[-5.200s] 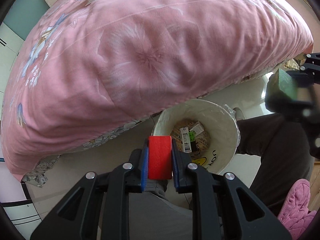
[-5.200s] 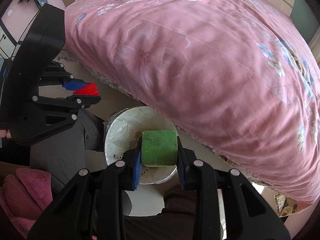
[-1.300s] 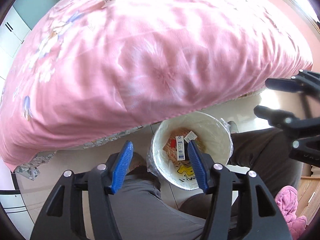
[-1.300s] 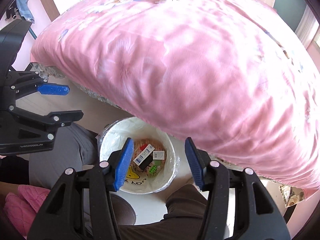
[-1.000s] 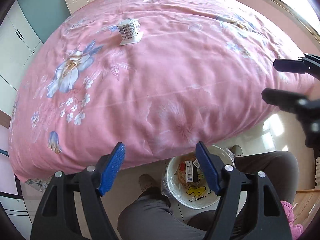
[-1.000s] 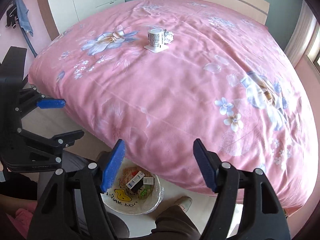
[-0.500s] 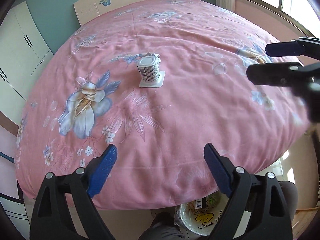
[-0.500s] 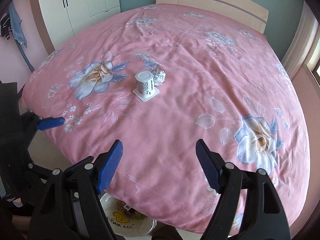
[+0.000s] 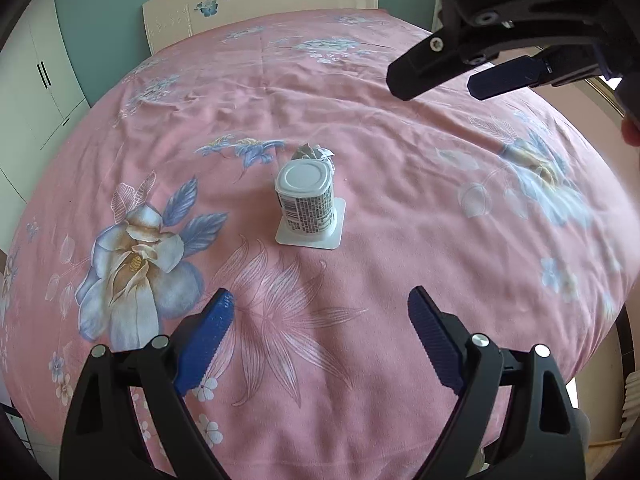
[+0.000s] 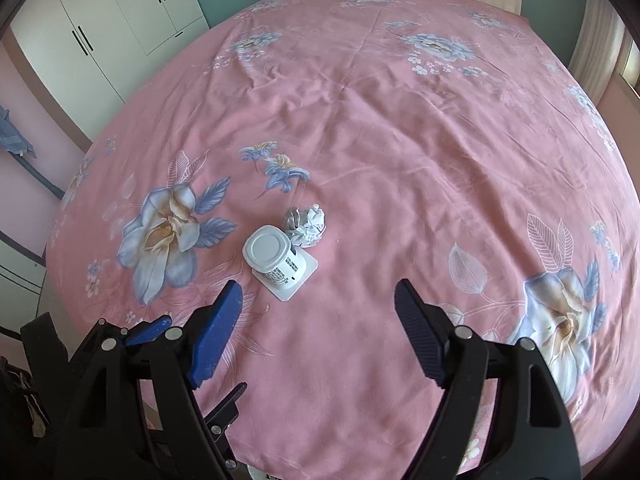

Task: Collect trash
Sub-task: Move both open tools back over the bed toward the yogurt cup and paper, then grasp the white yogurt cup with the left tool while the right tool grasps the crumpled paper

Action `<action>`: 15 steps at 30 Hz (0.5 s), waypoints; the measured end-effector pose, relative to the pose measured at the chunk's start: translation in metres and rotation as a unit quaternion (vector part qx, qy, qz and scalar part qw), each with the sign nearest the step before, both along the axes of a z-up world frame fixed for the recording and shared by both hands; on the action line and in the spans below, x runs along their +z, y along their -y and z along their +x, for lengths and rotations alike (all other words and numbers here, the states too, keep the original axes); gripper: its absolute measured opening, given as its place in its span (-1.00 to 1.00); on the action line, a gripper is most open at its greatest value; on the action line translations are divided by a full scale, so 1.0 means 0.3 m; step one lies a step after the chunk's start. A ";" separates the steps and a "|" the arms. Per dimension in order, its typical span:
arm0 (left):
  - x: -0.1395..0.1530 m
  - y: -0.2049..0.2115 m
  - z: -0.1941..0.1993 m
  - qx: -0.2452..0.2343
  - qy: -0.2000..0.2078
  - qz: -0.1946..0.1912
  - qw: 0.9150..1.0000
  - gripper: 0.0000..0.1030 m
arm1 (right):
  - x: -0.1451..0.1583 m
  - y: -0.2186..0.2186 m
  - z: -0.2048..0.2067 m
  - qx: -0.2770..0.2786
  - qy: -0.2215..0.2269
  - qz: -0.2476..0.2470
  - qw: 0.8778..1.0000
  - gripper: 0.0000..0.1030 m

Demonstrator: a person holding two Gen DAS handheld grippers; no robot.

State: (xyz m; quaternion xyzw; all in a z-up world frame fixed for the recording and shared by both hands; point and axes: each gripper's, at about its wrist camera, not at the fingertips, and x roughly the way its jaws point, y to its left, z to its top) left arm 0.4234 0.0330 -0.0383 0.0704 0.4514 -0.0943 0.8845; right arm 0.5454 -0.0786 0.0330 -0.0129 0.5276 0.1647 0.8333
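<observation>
Both claws have risen from the bin at the bedside, where they held a red and a green block seconds ago, and now look down over the top of the bed point(image 9: 400, 208) with nothing between their fingers. At the left, the left claw point(image 9: 320, 336) hovers above the pink flowered bedspread, its blue-padded fingers point(image 9: 206, 336) spread wide and level, gripping nothing. Ahead of it, roughly on its centre line and well apart from the fingertips, an upside-down white yogurt cup point(image 9: 306, 200) stands on its square flange, barcode label facing the camera. A crumpled paper ball point(image 9: 312, 152) peeks out just behind the cup, touching or nearly touching it. Farther right, the right claw point(image 9: 460, 68) reaches in from the upper right of the left view, held above the bed and beyond the cup, its fingers parted. In its own view the right claw point(image 10: 318, 320) is likewise spread wide and empty, pointing down at the bedspread; the yogurt cup point(image 10: 274, 258) sits just ahead of its left finger point(image 10: 218, 328), left of the centre line, with the paper ball point(image 10: 306, 226) directly behind the cup. White wardrobe doors point(image 10: 120, 12) stand past the far left side of the bed.
</observation>
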 end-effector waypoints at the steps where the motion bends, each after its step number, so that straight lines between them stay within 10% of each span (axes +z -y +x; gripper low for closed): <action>1: -0.009 -0.001 0.020 -0.002 0.009 0.002 1.000 0.76 | -0.017 -0.012 0.034 -0.003 -0.006 0.003 1.000 0.51; 15: -0.151 -0.017 0.244 -0.023 0.044 -0.073 0.996 0.76 | -0.348 -0.121 0.388 -0.047 -0.125 0.051 0.990 0.51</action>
